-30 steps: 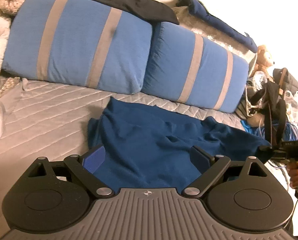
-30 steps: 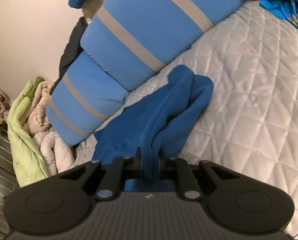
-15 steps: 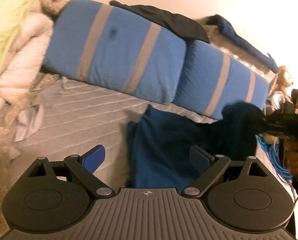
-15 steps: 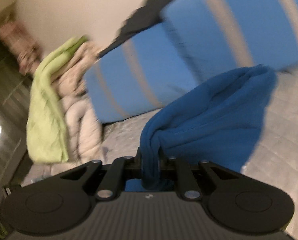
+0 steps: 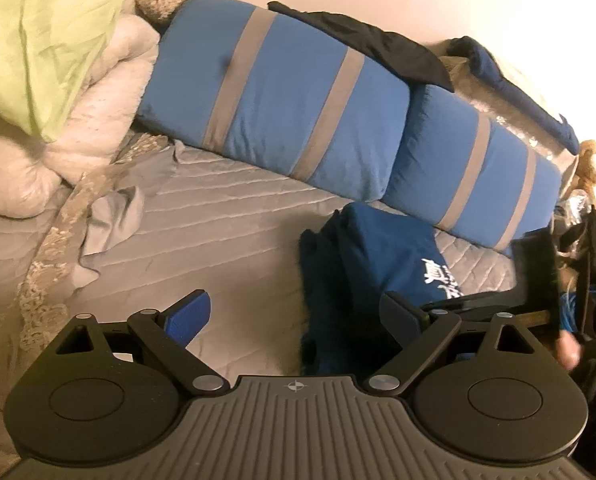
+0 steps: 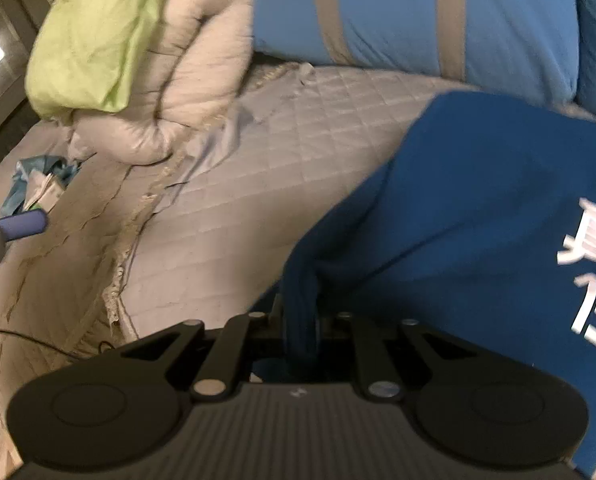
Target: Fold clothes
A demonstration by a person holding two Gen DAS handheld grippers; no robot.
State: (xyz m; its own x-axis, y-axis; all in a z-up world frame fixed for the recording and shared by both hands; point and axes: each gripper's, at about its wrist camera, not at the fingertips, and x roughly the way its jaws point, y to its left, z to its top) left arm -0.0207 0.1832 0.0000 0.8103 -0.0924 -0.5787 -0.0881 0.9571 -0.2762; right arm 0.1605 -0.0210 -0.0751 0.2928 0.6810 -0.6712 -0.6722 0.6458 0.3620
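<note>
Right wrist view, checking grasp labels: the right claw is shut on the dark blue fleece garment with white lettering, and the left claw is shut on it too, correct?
Not quite. The left wrist view shows the left claw open, gripping nothing. The right claw is indeed shut on the dark blue fleece garment with white lettering.

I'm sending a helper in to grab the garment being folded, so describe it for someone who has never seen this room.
On the grey quilted bed, below the two blue striped pillows, lies a dark blue shirt, pinched by the right gripper. Only it carries white printed characters.

Dark blue shirt (image 6: 478, 208) with white characters; blue pillows (image 5: 290, 96) with grey stripes; lime-green blanket (image 5: 38, 32).
</note>
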